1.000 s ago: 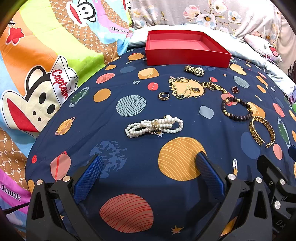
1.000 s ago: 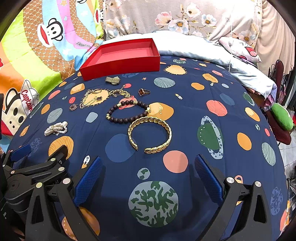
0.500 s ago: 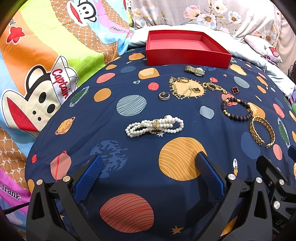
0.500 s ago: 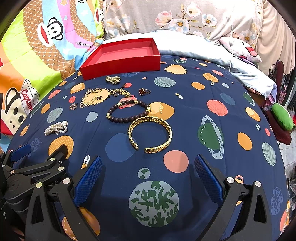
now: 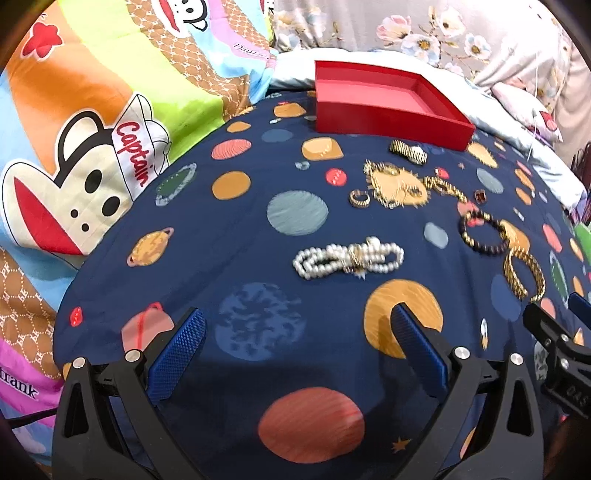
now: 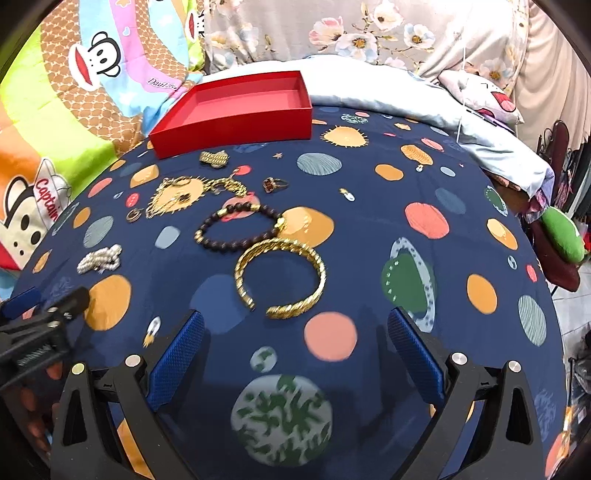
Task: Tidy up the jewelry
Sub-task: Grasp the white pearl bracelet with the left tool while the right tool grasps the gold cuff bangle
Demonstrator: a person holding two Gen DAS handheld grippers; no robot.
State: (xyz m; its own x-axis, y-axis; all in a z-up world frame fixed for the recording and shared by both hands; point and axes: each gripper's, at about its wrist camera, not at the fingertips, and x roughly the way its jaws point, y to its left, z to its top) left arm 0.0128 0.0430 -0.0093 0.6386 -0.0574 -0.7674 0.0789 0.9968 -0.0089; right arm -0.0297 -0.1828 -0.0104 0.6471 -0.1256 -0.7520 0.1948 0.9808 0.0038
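Jewelry lies on a navy planet-print cloth. A pearl bracelet [image 5: 349, 258] lies ahead of my open, empty left gripper [image 5: 295, 317]. A gold cuff bangle [image 6: 280, 277] lies just ahead of my open, empty right gripper [image 6: 295, 321]. A dark bead bracelet [image 6: 238, 227], a gold chain [image 6: 177, 197], a small ring [image 6: 274, 183], a gold hoop [image 5: 359, 199] and a gold watch band [image 5: 408, 151] lie between them and the empty red tray [image 5: 424, 123], which also shows in the right wrist view [image 6: 236, 129].
A cartoon monkey quilt [image 5: 92, 155] lies to the left. A pale blue pillow [image 6: 424, 110] and floral fabric [image 6: 351, 33] lie behind the tray. The cloth's right edge drops off near a green object [image 6: 563, 234].
Both grippers have moved forward and a little to the left, toward the jewelry, which looks nearer. Their jaws stay open. The jewelry has not moved.
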